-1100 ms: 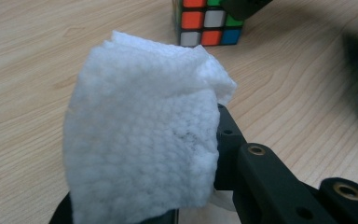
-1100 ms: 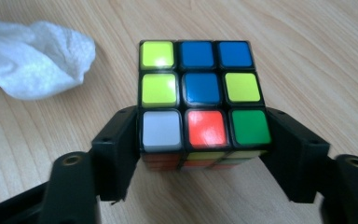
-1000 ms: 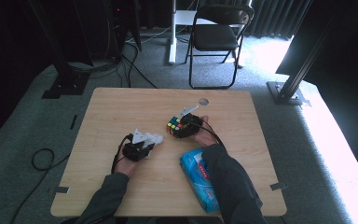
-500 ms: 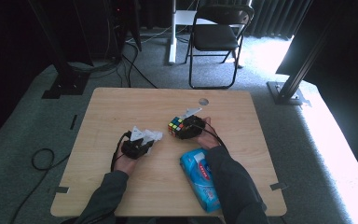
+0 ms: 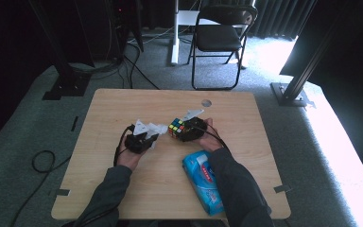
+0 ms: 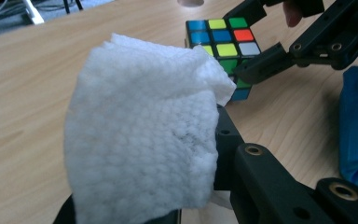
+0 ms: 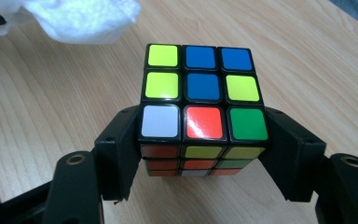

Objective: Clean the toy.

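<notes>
Grey carpet runs round a pale wooden table (image 5: 123,179), with a folding chair (image 5: 220,38) standing beyond its far edge at about twelve o'clock. Nearer the person, at roughly five o'clock from the middle of the table, lies a blue packet of wipes (image 5: 203,182), soft-sided and partly under the right sleeve.

Just past the middle of the table sits the puzzle cube (image 5: 176,127), down on the wood. The right gripper (image 5: 185,130) has its two black jaws pressed against opposite side faces of the cube, clamping it low down. From where I stand the cube looks like a hard, light plastic block with glossy stickers; I'd judge it stiff enough to take a firm squeeze but slick on its faces, and its layers could twist if it were pinched off-centre. Flat on two opposite sides, as it is held now, seems the sound grip, leaving the top face bare.

At nine o'clock from the cube, just beside it, the left gripper (image 5: 147,137) has its jaws closed on a bunched white wipe (image 6: 140,140). That wipe is quilted, limp and near weightless; it drapes over the jaws and will fold wherever pushed. Holding it by a gathered wad, as here, looks right, so that a padded bulge faces the cube and can be pressed onto its top stickers.
</notes>
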{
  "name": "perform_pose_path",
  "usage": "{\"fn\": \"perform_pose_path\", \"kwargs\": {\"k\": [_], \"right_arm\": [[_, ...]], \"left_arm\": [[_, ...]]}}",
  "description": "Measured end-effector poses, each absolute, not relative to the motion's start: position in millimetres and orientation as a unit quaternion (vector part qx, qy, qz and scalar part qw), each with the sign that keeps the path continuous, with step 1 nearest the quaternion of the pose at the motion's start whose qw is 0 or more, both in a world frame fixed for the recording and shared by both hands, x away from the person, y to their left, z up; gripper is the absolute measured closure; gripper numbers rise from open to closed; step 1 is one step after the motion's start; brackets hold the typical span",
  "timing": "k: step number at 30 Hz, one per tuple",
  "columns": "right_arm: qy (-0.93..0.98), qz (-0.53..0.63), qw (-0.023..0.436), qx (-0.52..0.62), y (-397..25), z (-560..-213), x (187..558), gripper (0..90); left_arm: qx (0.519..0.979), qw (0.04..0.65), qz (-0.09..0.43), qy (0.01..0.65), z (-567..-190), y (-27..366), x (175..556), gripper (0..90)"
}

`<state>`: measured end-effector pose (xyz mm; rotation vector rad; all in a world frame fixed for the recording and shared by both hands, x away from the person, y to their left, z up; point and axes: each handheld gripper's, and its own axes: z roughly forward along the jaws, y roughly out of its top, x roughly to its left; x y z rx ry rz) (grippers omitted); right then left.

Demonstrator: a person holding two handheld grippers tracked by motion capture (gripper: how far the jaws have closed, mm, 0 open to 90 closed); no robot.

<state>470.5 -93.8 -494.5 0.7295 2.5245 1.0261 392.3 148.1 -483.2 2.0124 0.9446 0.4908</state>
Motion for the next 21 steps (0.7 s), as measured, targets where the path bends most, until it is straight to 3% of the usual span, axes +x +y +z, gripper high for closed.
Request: {"fn": "perform_pose_path", "kwargs": {"k": [21], "right_arm": [[0.888,0.372,0.171,0.207,-77,-479,459,34.2]], "left_arm": [[0.805,0.422,0.203,0.364,-460,126,415,85.8]]}}
